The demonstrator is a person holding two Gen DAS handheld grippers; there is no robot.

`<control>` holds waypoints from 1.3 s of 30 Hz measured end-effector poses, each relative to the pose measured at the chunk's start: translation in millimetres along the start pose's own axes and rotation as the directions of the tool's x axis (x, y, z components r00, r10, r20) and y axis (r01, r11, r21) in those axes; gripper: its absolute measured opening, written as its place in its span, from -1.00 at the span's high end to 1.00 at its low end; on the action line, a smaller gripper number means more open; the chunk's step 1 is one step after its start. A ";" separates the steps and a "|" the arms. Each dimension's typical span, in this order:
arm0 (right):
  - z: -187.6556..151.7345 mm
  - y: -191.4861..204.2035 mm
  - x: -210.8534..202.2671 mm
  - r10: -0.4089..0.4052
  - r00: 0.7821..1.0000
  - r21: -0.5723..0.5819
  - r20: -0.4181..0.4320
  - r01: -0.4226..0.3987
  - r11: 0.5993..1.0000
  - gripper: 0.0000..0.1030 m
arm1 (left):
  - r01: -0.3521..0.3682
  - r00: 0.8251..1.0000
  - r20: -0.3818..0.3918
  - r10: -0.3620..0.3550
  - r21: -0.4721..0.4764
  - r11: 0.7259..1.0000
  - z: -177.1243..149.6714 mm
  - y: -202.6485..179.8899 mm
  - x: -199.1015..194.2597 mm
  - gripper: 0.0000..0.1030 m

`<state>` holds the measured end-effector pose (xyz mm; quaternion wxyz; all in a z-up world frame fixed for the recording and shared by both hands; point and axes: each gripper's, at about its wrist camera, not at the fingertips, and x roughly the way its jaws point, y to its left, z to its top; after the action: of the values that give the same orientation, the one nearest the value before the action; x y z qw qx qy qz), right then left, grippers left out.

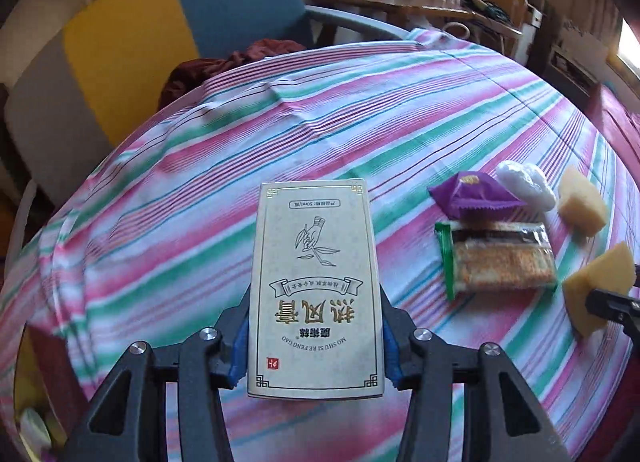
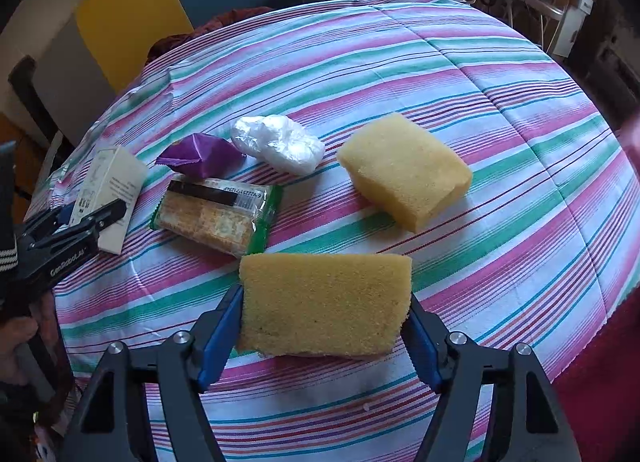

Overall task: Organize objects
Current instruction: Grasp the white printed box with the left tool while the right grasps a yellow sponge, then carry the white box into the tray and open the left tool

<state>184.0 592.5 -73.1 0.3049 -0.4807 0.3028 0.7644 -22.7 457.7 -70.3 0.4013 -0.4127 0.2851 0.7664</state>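
Cream carton [image 1: 316, 290], printed face up, is clamped across its width by the left tongs [image 1: 316, 338] and held over the striped desk [image 1: 180, 222], left of the gathered items, probably bound for them. The right tongs [image 2: 324, 326] pinch a yellow sponge [image 2: 326, 302] at its side edges, near a second sponge [image 2: 404, 170]. Cracker packet [image 2: 218, 216], purple sachet [image 2: 202, 156] and white wad [image 2: 278, 142] lie clustered, suggesting a collecting spot.

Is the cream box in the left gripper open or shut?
Shut, it seems: the cream box shows flat faces, no lifted flap. Its near end, toward the left gripper, is hidden.
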 end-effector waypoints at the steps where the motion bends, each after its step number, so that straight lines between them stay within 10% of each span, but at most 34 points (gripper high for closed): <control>1: 0.0 0.5 -0.2 0.000 1.000 -0.002 0.001 0.000 1.000 -0.45 | -0.004 1.000 0.014 0.004 -0.017 1.000 -7.4 -0.1 -9.1 0.00; 16: -0.1 8.3 0.2 0.001 1.000 -0.032 0.009 -0.001 0.999 -0.44 | -0.028 0.987 0.151 0.055 -0.177 0.984 -86.3 18.9 -111.3 0.00; 39: -1.2 17.0 3.3 -0.064 0.998 -0.081 0.022 0.066 0.995 -0.43 | -0.020 0.982 0.175 0.074 -0.293 0.956 -146.0 64.3 -145.2 0.00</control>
<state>170.6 581.4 -73.6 0.3126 -0.4951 0.2526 0.7703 30.6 257.3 -10.9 0.3426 -0.3873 0.1414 0.8442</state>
